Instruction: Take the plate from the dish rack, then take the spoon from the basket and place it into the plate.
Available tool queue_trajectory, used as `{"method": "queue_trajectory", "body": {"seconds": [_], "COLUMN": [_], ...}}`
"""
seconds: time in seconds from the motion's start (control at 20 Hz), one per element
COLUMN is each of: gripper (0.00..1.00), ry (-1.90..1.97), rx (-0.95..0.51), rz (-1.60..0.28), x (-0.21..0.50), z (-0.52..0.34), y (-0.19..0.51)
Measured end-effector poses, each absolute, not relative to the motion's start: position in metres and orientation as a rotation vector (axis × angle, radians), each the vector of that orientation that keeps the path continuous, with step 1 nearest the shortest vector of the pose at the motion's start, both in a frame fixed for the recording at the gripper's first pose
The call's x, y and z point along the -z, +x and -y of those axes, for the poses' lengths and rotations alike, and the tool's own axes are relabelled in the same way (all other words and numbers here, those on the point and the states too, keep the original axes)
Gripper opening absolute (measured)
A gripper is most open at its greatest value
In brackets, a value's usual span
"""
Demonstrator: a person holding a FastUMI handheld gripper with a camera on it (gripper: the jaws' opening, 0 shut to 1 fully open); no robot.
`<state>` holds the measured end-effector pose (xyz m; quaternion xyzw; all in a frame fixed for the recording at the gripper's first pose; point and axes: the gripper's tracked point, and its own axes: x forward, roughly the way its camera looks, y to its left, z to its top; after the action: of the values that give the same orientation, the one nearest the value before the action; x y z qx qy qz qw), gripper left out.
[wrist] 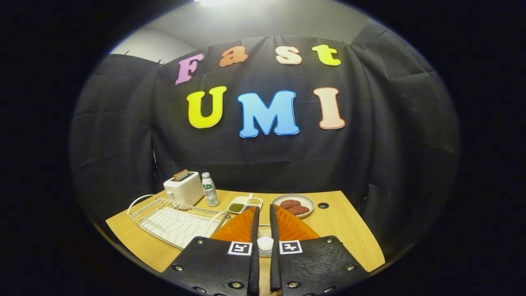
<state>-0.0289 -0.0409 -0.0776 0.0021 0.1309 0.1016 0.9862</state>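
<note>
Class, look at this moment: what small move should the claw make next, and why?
Probably squeeze gently and lift a little. A white rounded end, perhaps the spoon's handle, sits in the narrow gap of the nearly closed claw, over wire mesh. I cannot tell whether both fingers already press it.

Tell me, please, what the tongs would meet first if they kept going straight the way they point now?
The tongs, nearly closed with only a slim gap, aim across the table. Just beyond their tips sit the divided dish of condiments and the plate of red patties; probably one of these, though depth is unclear.
</note>
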Motion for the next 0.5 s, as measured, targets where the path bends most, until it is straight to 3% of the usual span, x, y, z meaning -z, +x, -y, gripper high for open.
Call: {"method": "queue_trajectory", "body": {"seconds": [0.5], "gripper": [0.1], "ry": [-0.045], "rx": [-0.282], "rz": [-0.418], "x": [0.123], "z": [0.002], "y": [-0.095]}}
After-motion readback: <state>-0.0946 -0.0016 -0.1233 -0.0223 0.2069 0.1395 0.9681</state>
